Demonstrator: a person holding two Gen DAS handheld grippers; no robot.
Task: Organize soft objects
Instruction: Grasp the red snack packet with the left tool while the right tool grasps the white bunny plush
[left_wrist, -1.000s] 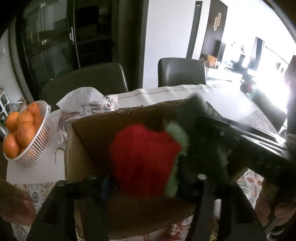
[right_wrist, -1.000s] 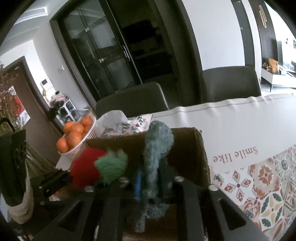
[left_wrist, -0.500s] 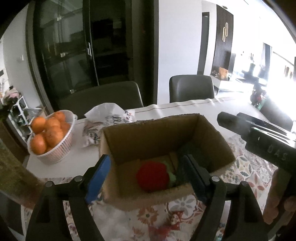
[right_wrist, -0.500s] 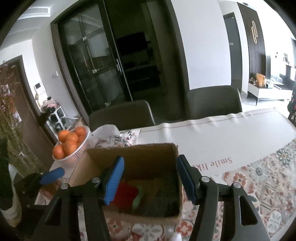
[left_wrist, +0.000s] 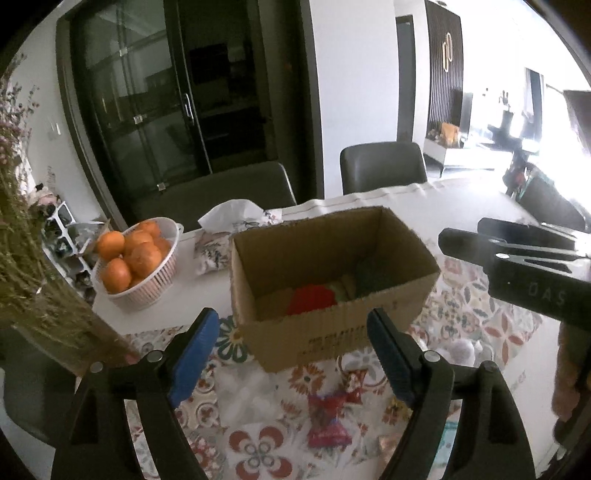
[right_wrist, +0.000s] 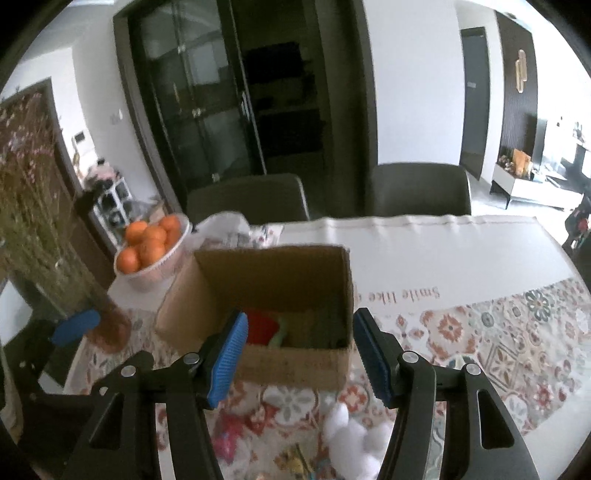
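Holding both jaws spread and empty, your left hand-held gripper (left_wrist: 291, 347) and right hand-held gripper (right_wrist: 299, 354) hover before the cardboard box (left_wrist: 332, 280) on the tabletop (right_wrist: 461, 251); inside lie the red plush toy (left_wrist: 312, 299) and a grey-green one (right_wrist: 325, 325).

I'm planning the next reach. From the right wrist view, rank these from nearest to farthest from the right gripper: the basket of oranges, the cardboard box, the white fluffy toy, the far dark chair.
1. white fluffy toy, on the cloth just under the right gripper, slightly right.
2. cardboard box, straight ahead.
3. basket of oranges, behind the box to the left.
4. far dark chair, beyond the table's far edge, right.
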